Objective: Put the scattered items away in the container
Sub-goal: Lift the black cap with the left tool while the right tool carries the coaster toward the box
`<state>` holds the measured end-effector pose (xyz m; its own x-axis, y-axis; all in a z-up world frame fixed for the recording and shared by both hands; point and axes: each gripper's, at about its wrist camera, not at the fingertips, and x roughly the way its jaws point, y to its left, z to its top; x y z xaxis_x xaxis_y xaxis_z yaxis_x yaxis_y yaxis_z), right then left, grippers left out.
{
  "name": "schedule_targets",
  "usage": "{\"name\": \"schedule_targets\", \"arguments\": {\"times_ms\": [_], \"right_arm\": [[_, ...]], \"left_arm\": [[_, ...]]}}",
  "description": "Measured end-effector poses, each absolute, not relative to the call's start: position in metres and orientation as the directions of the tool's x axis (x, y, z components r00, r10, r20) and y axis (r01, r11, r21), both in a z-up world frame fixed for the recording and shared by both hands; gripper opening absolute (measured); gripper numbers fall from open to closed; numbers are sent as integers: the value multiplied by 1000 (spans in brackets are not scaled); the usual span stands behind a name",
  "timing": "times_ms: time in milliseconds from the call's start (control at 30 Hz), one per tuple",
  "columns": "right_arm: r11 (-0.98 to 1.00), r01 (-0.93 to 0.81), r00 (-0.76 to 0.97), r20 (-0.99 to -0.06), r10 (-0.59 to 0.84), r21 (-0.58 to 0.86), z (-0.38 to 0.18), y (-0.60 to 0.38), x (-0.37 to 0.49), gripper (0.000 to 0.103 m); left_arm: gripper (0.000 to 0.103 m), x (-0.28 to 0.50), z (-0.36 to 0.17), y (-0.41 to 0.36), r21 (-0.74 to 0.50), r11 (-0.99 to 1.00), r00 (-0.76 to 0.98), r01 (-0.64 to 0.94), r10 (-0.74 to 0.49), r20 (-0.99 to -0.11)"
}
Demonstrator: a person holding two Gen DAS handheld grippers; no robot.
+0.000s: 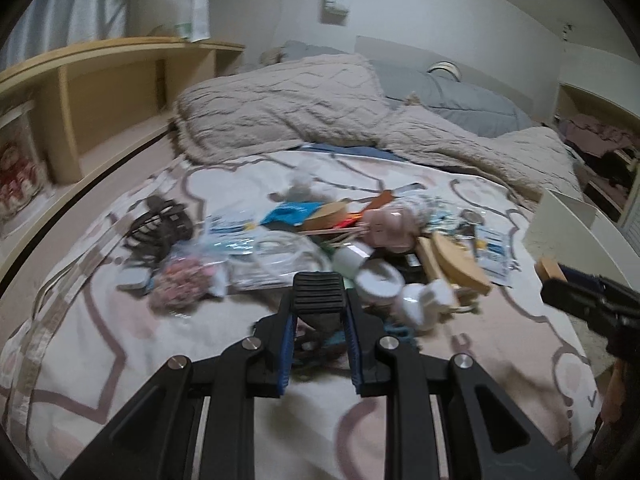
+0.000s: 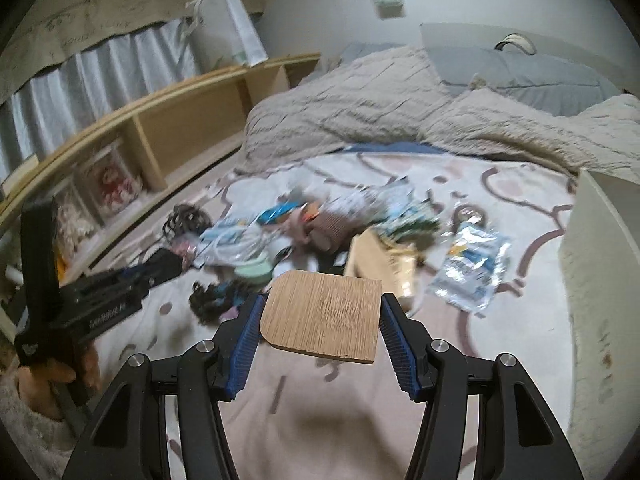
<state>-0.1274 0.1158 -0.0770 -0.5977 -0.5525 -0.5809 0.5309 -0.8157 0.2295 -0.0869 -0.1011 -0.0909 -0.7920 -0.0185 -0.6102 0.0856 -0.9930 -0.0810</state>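
Observation:
A heap of small items [image 1: 360, 240] lies scattered on the patterned bedspread: packets, white jars, wooden pieces, a pink object. My left gripper [image 1: 319, 308] is shut on a black ribbed piece [image 1: 318, 293], held above the spread just before the heap. My right gripper [image 2: 322, 316] is shut on a flat wooden board [image 2: 324, 314], held above the bed. The white container [image 2: 592, 248] stands at the right edge of the bed; it also shows in the left wrist view [image 1: 568, 224]. The right gripper appears at the right edge of the left wrist view [image 1: 592, 300].
A beige quilt [image 1: 288, 112] and grey pillows [image 1: 460, 96] are bunched behind the heap. A wooden shelf [image 1: 100, 92] runs along the left side. A dark hair clip [image 1: 160, 228] and a bag of pink beads [image 1: 184, 276] lie left of the heap.

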Motion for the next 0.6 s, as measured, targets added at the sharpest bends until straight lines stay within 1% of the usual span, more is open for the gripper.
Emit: {"name": "schedule_targets", "arguments": {"times_ms": [233, 600], "right_arm": [[-848, 483, -656, -550, -516, 219, -59, 145, -133, 59], [-889, 402, -722, -521, -455, 219, -40, 194, -137, 59]], "left_arm": [[23, -99, -79, -63, -105, -995, -799, 6, 58, -599], [23, -113, -40, 23, -78, -983, -821, -168, 183, -540]]}}
